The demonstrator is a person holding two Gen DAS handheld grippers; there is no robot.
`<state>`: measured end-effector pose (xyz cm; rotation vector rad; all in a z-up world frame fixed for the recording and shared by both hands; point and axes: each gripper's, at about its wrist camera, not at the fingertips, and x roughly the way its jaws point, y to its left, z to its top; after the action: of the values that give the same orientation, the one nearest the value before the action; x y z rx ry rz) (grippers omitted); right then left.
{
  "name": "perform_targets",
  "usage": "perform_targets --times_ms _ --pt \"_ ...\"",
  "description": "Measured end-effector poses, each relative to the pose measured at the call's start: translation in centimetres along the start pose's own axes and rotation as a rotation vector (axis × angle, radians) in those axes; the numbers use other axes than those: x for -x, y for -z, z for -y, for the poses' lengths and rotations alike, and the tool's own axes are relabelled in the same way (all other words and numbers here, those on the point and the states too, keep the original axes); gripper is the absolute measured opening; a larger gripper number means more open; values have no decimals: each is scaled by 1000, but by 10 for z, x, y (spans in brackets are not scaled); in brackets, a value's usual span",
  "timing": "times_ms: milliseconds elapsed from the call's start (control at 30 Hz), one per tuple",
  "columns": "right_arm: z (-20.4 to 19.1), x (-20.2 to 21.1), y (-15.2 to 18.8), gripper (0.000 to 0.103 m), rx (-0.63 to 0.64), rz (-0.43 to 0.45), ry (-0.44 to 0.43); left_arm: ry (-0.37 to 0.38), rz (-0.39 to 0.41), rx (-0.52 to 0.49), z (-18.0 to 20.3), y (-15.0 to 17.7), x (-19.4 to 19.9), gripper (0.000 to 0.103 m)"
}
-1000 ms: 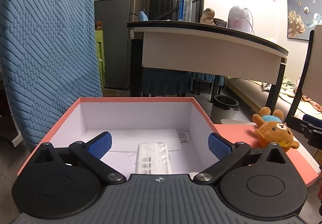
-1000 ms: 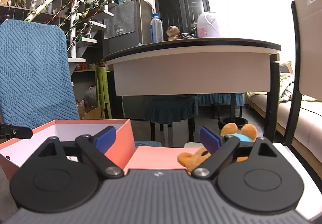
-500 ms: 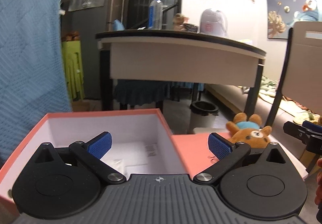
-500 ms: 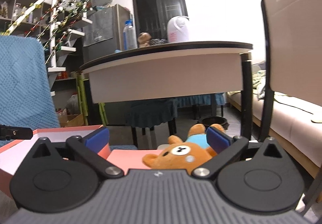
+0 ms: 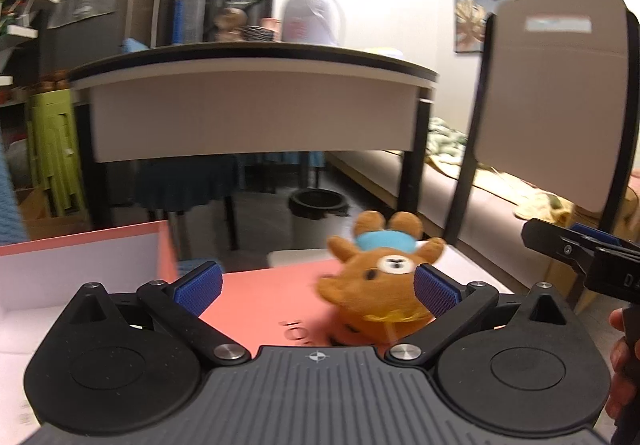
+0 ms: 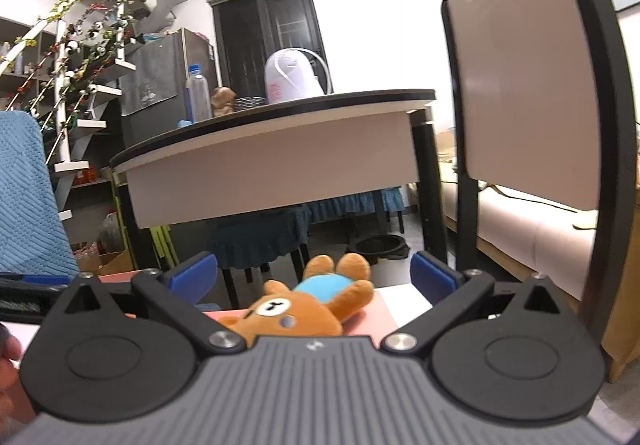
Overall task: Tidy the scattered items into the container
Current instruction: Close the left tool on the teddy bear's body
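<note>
A brown plush bear (image 5: 376, 277) with a blue hat lies on a coral-pink lid (image 5: 264, 305). My left gripper (image 5: 316, 287) is open, and the bear sits just inside its right blue pad. The pink box (image 5: 80, 257) with white inner walls stands at the left edge of the left wrist view. In the right wrist view the same bear (image 6: 304, 309) lies between the fingers of my right gripper (image 6: 314, 277), which is open too. The right gripper's black tip (image 5: 576, 249) shows at the far right of the left wrist view.
A dark-topped table (image 6: 280, 141) with a water bottle (image 6: 198, 93) and a white appliance stands ahead. A chair back (image 6: 532, 93) rises close on the right and a blue knitted chair cover (image 6: 24, 197) on the left. A black bin (image 5: 318, 203) sits on the floor.
Both grippers have swung right, away from the box and onto the bear. The box interior has left the left wrist view, and the bear now lies between the fingers in both views.
</note>
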<state>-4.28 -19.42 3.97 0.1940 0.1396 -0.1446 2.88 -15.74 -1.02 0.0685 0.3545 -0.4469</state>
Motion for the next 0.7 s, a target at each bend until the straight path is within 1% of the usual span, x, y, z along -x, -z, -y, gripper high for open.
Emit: perform_targets --times_ms 233,467,600,633,700 --pt "24 6 3 103 -11 -16 28 58 -15 -31 36 -1 -52 103" --pt "46 6 5 103 -37 -24 58 98 -34 -46 54 4 -93 103" --pt "54 4 7 103 -49 -30 72 77 -65 -60 60 11 -118 103" --pt "55 4 8 103 -52 -34 74 60 -76 -61 61 13 -125 103" --pt "57 2 9 103 -55 -40 78 49 -101 -40 60 15 -134 102"
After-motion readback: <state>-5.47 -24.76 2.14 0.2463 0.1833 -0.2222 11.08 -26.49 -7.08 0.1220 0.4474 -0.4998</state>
